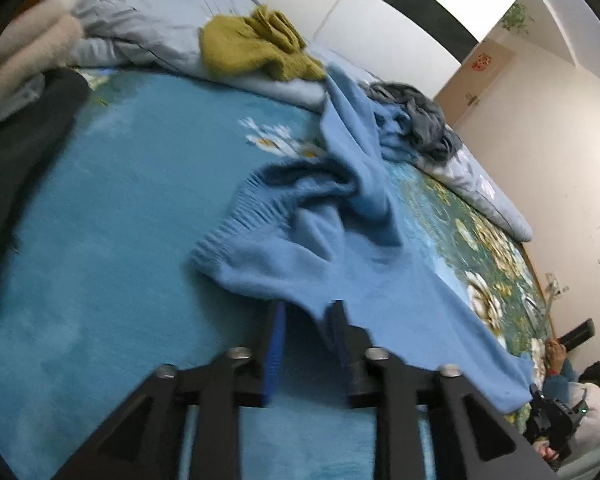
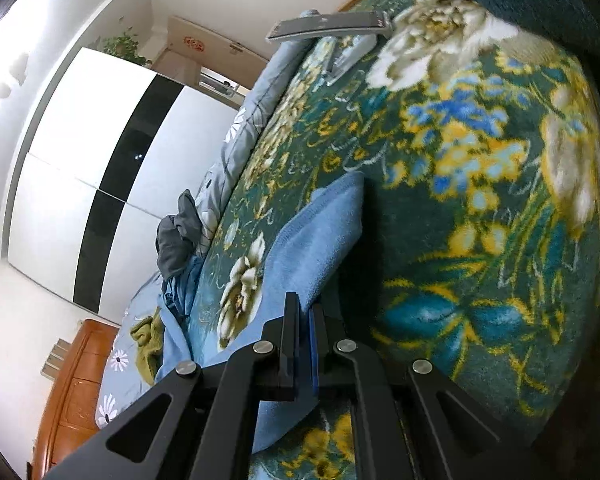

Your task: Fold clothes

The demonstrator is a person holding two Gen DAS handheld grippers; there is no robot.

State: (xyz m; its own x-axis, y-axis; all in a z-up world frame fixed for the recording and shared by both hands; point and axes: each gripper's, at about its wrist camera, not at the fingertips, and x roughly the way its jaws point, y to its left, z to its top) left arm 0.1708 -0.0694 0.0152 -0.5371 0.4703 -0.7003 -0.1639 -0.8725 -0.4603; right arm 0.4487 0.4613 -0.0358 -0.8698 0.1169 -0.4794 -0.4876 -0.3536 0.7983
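The fuzzy light-blue knit sweater [image 1: 340,248] lay rumpled on the plush floral blanket [image 1: 100,200]. The left gripper [image 1: 306,312] sat parted around its edge; the right gripper [image 2: 304,308] was clamped on its hem. Pulling both evenly would probably flatten that stretchy ribbed cuff best.

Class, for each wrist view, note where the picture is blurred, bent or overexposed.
Left wrist: motion blur smears the blue sweater near the left gripper; the wall panels bow.
Right wrist: the wardrobe curves and glares white; the floral blanket smears toward the right edge.
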